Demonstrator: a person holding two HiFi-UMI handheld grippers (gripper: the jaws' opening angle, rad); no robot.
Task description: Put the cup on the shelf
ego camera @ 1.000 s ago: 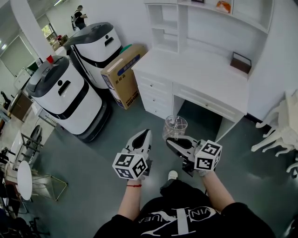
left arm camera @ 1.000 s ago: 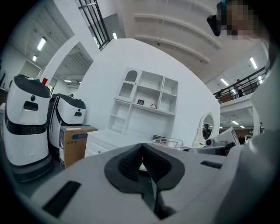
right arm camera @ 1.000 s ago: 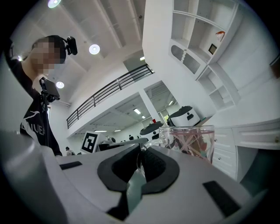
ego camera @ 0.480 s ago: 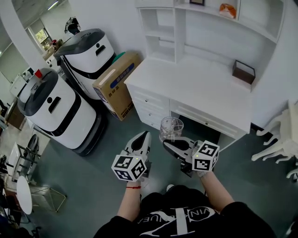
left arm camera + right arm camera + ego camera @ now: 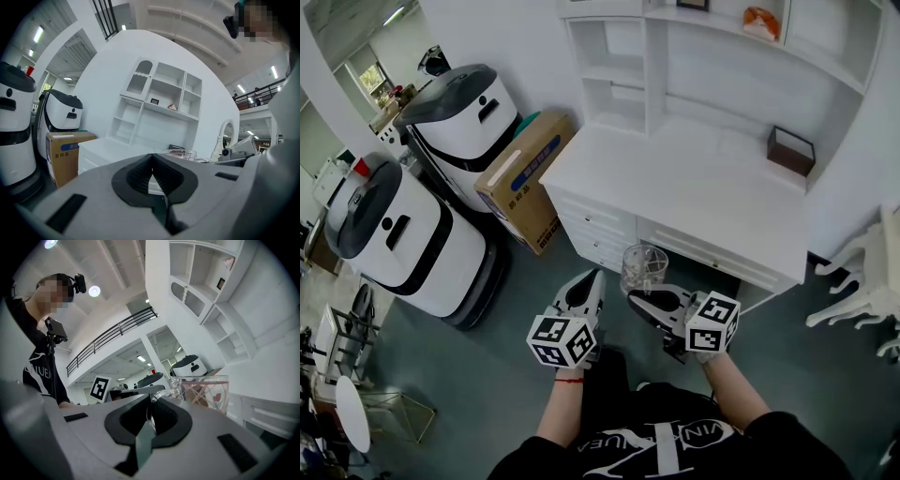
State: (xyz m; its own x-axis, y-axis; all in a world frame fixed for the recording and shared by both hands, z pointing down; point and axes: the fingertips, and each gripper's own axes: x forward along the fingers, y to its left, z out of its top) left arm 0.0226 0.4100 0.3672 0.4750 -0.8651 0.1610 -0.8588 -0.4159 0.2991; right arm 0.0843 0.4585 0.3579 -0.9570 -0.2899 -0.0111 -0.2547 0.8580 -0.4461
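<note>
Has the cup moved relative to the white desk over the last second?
Yes. The cup, held in the right gripper, has come forward, closer to the front edge of the white desk, which was farther ahead before.

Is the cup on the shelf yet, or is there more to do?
Done: the right gripper has the clear glass cup by its handle. In hand: it hangs in front of the white desk. Left: setting it on the white shelf above.
</note>
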